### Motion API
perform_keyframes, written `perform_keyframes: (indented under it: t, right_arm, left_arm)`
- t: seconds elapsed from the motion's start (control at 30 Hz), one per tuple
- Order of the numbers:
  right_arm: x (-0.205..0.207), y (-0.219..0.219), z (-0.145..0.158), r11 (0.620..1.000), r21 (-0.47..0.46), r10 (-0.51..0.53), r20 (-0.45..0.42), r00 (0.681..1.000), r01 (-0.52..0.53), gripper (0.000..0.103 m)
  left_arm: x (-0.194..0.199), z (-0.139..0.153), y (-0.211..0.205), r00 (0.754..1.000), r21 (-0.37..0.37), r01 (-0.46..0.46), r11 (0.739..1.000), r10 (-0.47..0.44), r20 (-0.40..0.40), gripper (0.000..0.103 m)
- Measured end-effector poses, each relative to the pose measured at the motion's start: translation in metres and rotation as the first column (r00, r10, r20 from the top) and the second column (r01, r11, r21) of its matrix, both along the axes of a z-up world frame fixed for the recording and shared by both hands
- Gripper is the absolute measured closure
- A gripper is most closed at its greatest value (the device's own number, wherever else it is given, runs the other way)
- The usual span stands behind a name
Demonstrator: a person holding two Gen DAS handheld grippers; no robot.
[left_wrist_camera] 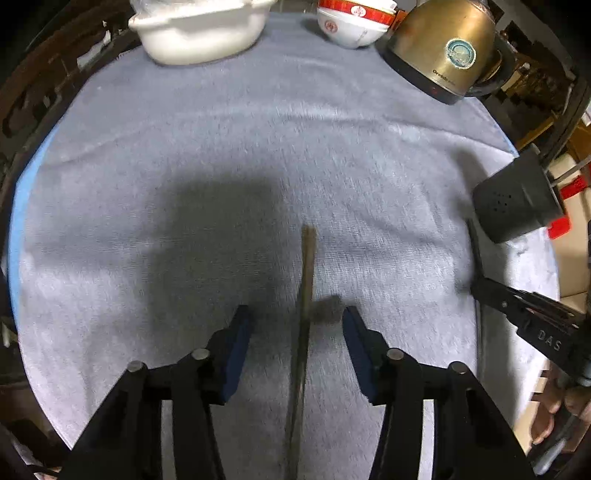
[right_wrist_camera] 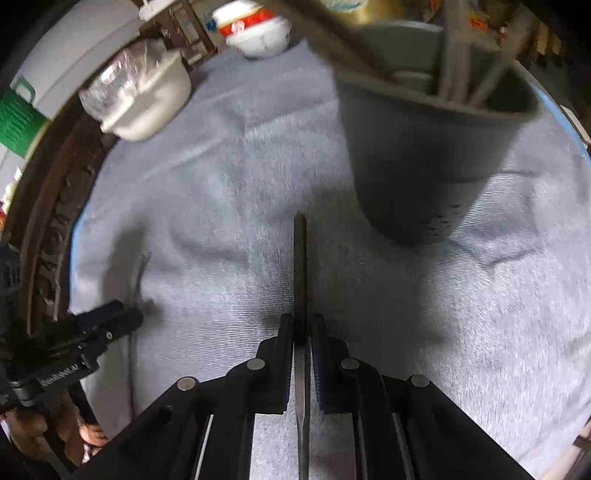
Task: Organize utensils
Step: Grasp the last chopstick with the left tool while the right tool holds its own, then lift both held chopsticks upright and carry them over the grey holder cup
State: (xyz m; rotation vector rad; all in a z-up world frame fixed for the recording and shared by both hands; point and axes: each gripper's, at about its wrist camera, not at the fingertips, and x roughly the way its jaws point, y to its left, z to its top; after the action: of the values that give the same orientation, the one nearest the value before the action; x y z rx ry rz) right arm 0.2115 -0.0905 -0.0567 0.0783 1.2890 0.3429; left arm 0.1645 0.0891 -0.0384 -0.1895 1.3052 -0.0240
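A brown chopstick (left_wrist_camera: 306, 280) lies on the grey towel, running between the fingers of my open left gripper (left_wrist_camera: 298, 325), which touch nothing. My right gripper (right_wrist_camera: 302, 325) is shut on another dark chopstick (right_wrist_camera: 300, 258) that points forward over the towel, toward the dark grey utensil holder (right_wrist_camera: 428, 147). The holder has several utensils standing in it. In the left wrist view the holder (left_wrist_camera: 517, 199) stands at the right edge, with the right gripper (left_wrist_camera: 532, 314) below it. The left gripper shows at the left in the right wrist view (right_wrist_camera: 110, 317).
A grey towel (left_wrist_camera: 258, 155) covers the round table. At the far edge stand a white dish (left_wrist_camera: 199, 29), stacked red-and-white bowls (left_wrist_camera: 351, 22) and a brass kettle (left_wrist_camera: 443, 51). The dish (right_wrist_camera: 147, 96) and bowls (right_wrist_camera: 255, 33) show in the right wrist view too.
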Motion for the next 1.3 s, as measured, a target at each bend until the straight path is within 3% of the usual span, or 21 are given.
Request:
perform_keyframes:
  t: [0.03, 0.07, 0.1, 0.23, 0.47, 0.67, 0.8, 0.9, 1.03, 1.23, 1.3]
  right_arm:
    - [0.002, 0.002, 0.000, 1.000, -0.009, 0.011, -0.006, 1.000, -0.011, 0.091]
    - [0.004, 0.004, 0.000, 0.999, -0.023, 0.023, -0.010, 1.000, -0.023, 0.092]
    - [0.005, 0.007, 0.000, 0.998, -0.038, 0.040, -0.011, 0.999, -0.040, 0.092]
    - [0.014, 0.015, 0.000, 0.994, -0.064, 0.089, -0.041, 0.995, -0.092, 0.093]
    - [0.018, 0.012, 0.000, 0.996, -0.035, 0.079, -0.045, 0.996, -0.080, 0.096]
    - [-0.028, -0.017, 0.039, 0.991, 0.132, 0.013, 0.103, 0.995, -0.027, 0.096]
    - [-0.065, -0.045, 0.067, 0.979, 0.201, -0.071, 0.238, 0.969, 0.022, 0.096]
    - [-0.085, -0.063, 0.087, 0.970, 0.227, -0.167, 0.352, 0.921, 0.089, 0.096]
    - [-0.106, -0.090, 0.119, 0.943, 0.286, -0.302, 0.516, 0.802, 0.171, 0.096]
    - [-0.105, -0.092, 0.133, 0.931, 0.251, -0.363, 0.699, 0.616, 0.264, 0.096]
    - [-0.098, -0.090, 0.129, 0.925, 0.265, -0.379, 0.703, 0.602, 0.274, 0.096]
  left_arm:
    - [0.003, -0.001, -0.001, 1.000, 0.018, 0.007, 1.000, -0.007, -0.011, 0.070]
    - [0.008, -0.001, -0.001, 1.000, 0.017, 0.017, 1.000, -0.017, -0.022, 0.094]
    - [0.011, -0.003, -0.002, 0.998, -0.001, 0.035, 0.999, -0.035, -0.047, 0.097]
    - [0.019, -0.004, -0.004, 0.995, 0.000, 0.071, 0.997, -0.070, -0.073, 0.097]
    - [0.041, -0.011, 0.000, 0.995, -0.058, 0.034, 0.998, -0.039, -0.097, 0.098]
    - [0.003, 0.016, 0.017, 0.997, -0.140, -0.027, 0.990, 0.037, 0.070, 0.098]
    - [-0.028, 0.042, 0.028, 0.966, -0.196, -0.100, 0.976, 0.142, 0.214, 0.098]
    - [-0.050, 0.066, 0.031, 0.921, -0.215, -0.128, 0.968, 0.197, 0.337, 0.098]
    - [-0.063, 0.093, 0.018, 0.850, -0.172, -0.132, 0.976, 0.200, 0.487, 0.098]
    - [-0.058, 0.109, -0.006, 0.749, -0.099, -0.154, 0.983, 0.182, 0.637, 0.098]
    - [-0.064, 0.114, -0.004, 0.724, -0.087, -0.166, 0.982, 0.181, 0.666, 0.098]
